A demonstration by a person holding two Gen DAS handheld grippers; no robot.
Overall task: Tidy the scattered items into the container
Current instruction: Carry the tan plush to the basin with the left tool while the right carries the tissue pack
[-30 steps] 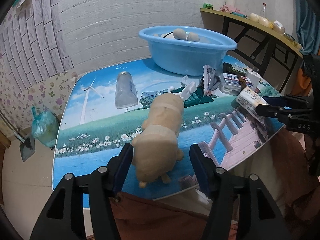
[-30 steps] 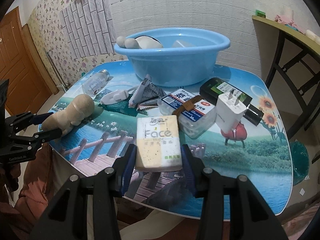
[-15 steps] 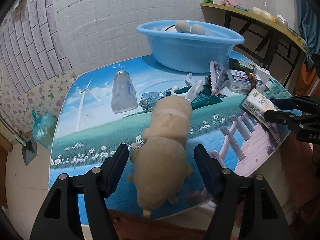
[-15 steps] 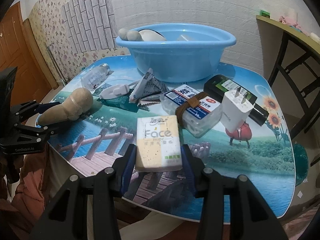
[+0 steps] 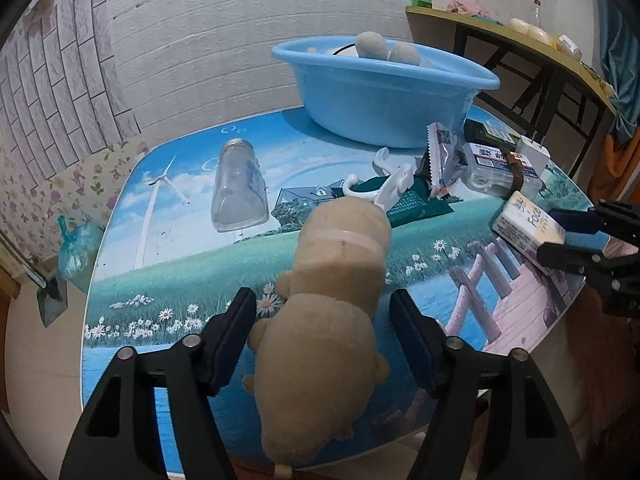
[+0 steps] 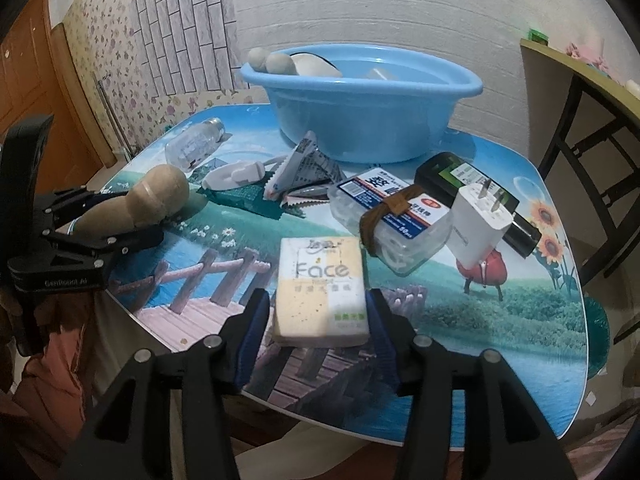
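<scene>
Both pickups are underway: the left hand-held gripper [image 5: 322, 332] straddles the plush toy [image 5: 332, 312] with jaws open and not yet pinching, the right hand-held gripper [image 6: 318, 320] closes against the tissue pack [image 6: 322, 284], and next each load needs lifting into the blue basin [image 6: 360, 108].

**A tabletop full of things**

The tabletop [image 6: 520, 304] has a picture of grass, water and a wooden bridge on it. At the back stands a blue tub [image 6: 360, 120]. In front of it lie a clear bottle [image 5: 240, 188], a white hook [image 6: 236, 174], a dark green packet [image 6: 244, 196], a crinkly wrapper [image 6: 308, 168], a plastic box [image 6: 390, 220], a white plug [image 6: 480, 220] and a black box [image 6: 448, 170], maybe a charger.
</scene>
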